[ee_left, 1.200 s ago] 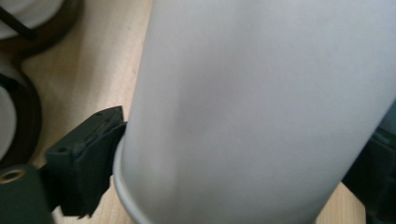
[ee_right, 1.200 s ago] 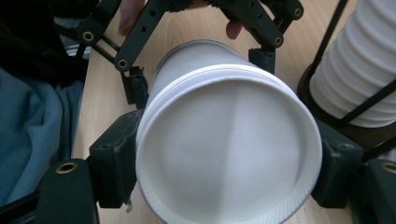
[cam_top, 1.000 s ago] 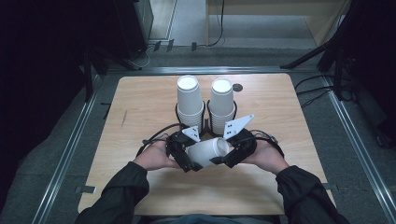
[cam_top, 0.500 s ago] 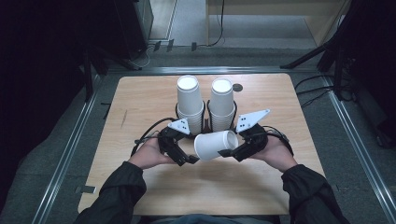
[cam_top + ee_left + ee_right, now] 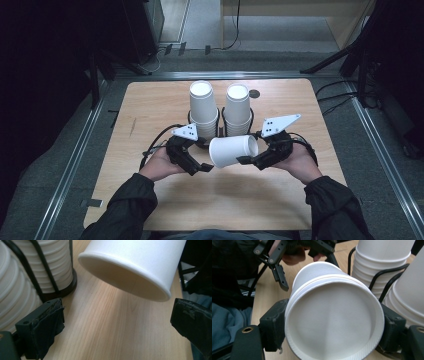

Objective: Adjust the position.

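One paper cup [image 5: 233, 150] is held on its side above the table [image 5: 150, 110], pinched at its base by the right gripper [image 5: 248, 161]. Left gripper [image 5: 201, 169] jaws are spread, beside the cup's open mouth.

Two cup stacks [image 5: 204, 111] [image 5: 237, 112] stand side by side behind a sideways cup [image 5: 233, 150] on the table [image 5: 150, 110].

Two stacks of paper cups [image 5: 204, 107], one loose paper cup [image 5: 233, 150], two hand-held grippers [image 5: 192, 165].
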Demonstrator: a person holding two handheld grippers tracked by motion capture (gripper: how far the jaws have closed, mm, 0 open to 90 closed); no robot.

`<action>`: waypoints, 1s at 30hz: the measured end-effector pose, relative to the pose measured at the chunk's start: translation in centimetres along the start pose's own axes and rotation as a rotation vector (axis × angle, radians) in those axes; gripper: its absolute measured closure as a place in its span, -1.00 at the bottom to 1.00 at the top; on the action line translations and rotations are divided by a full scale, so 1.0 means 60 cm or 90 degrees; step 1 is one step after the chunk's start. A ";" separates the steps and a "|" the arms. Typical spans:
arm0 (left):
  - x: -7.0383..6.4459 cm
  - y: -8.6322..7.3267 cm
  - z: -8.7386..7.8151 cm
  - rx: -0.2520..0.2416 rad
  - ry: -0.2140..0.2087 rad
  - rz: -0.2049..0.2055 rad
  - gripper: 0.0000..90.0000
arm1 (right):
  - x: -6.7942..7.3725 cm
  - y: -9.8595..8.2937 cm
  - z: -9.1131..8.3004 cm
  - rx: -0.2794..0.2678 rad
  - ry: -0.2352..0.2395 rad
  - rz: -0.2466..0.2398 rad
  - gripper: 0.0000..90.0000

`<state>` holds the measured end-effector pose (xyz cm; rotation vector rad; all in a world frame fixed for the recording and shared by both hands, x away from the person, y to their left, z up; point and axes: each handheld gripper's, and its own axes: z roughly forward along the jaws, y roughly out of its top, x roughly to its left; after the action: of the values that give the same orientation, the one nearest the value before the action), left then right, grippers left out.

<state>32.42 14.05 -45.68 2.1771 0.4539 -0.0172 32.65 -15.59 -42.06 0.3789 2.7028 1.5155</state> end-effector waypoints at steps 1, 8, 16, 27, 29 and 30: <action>-0.001 0.001 0.002 -0.005 -0.006 0.004 -1.00 | 0.002 0.003 -0.001 -0.012 0.005 -0.001 -0.47; -0.012 0.008 0.012 -0.032 -0.026 0.019 -1.00 | 0.010 0.014 0.002 -0.038 0.026 -0.006 -0.46; -0.023 0.012 0.026 -0.040 -0.043 0.026 -1.00 | 0.021 0.022 0.016 -0.044 0.056 -0.010 -0.47; -0.026 0.016 0.017 -0.053 -0.045 0.035 -0.81 | 0.022 0.022 0.018 -0.054 0.060 -0.014 -0.46; -0.025 0.016 0.018 -0.049 -0.046 0.034 -0.81 | 0.022 0.022 0.018 -0.052 0.059 -0.013 -0.46; -0.025 0.016 0.018 -0.046 -0.047 0.034 -0.80 | 0.022 0.021 0.018 -0.050 0.060 -0.013 -0.46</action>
<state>31.52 12.23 -45.30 2.1091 0.3493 -0.0515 31.78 -13.75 -41.43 0.2850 2.6966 1.6686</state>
